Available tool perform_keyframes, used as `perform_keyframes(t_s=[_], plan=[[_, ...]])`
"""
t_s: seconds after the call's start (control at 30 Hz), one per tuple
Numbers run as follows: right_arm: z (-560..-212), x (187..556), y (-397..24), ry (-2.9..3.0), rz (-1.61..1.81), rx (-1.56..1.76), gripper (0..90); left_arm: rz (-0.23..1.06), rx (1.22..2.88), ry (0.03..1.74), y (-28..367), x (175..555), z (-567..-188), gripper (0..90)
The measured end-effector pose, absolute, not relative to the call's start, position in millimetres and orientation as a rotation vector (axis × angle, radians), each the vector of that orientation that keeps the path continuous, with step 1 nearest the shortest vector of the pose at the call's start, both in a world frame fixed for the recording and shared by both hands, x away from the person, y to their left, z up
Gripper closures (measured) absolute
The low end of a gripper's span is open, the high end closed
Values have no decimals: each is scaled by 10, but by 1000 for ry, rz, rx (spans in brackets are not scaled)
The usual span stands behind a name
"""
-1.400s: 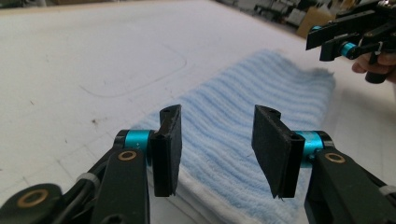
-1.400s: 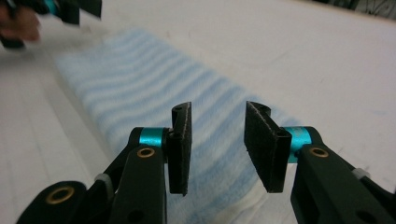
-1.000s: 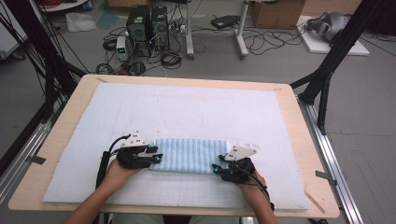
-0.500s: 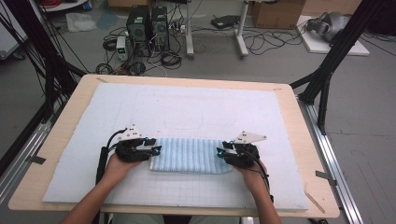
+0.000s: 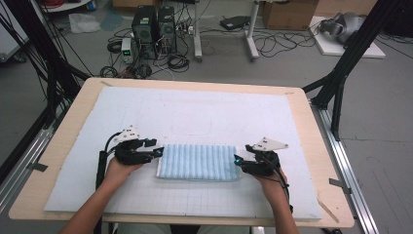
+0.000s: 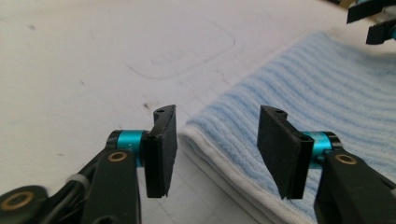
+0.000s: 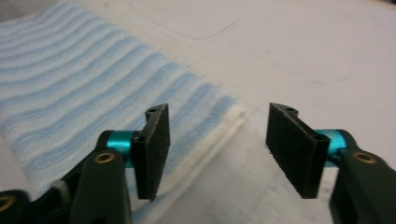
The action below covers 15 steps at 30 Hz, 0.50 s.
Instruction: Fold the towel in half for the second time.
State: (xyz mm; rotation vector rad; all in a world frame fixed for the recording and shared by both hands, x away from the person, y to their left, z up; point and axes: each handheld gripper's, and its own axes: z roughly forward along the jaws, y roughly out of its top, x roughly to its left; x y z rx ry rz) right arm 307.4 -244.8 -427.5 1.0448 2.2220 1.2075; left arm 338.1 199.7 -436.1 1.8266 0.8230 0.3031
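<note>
A folded blue-and-white striped towel (image 5: 198,162) lies flat on the white mat near the table's front. My left gripper (image 5: 158,150) sits just off the towel's left end; its jaws have just been opening and stand apart with nothing pressed between them. In the left gripper view the towel's white folded edge (image 6: 219,163) lies below the gap of the left gripper (image 6: 217,140). My right gripper (image 5: 237,161) is at the towel's right end, its jaws also just opened wide. In the right gripper view the towel's corner (image 7: 219,116) lies under the right gripper (image 7: 219,144), untouched.
The white mat (image 5: 204,112) covers most of the wooden table (image 5: 311,146), with bare mat behind and in front of the towel. A faint rounded outline (image 5: 191,127) is drawn on the mat behind the towel. Computers and cables sit on the floor beyond the table.
Both grippers have let go of the towel's ends and drawn outward, left one leftward, right one rightward. The towel now lies flat and released.
</note>
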Motion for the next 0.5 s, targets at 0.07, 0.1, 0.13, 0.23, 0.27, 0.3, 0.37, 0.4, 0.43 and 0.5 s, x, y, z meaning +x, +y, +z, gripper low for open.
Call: perform_keyframes(t_s=[0.07,0.1,0.13,0.23,0.27,0.3,0.37,0.4,0.43,0.5], plan=[[-4234,3045,-2547,2167,1218,1067,278,322,1763,830,2087,3381,-4328,381],[-4215,3029,-2593,2134,1223,1085,243,335,1731,839,2125,3378,-4313,336],[-4195,3015,-2638,2100,1218,1095,203,349,1706,848,2163,3375,-4296,303],[-4144,2973,-2759,2012,1222,1137,120,390,1662,867,2255,3364,-4263,179],[-4130,2958,-2793,1993,1215,1145,116,398,1657,861,2292,3365,-4252,180],[-4119,2943,-2822,1988,1214,1148,115,399,1649,864,2321,3364,-4238,181],[-4100,2909,-2863,1988,1193,1142,114,425,1636,858,2373,3358,-4208,184],[-4095,2892,-2878,1986,1191,1135,113,432,1627,854,2393,3355,-4198,184],[-4092,2876,-2889,1984,1196,1133,113,433,1617,849,2411,3352,-4191,185],[-4090,2859,-2911,1977,1202,1136,112,442,1609,848,2438,3350,-4183,191]])
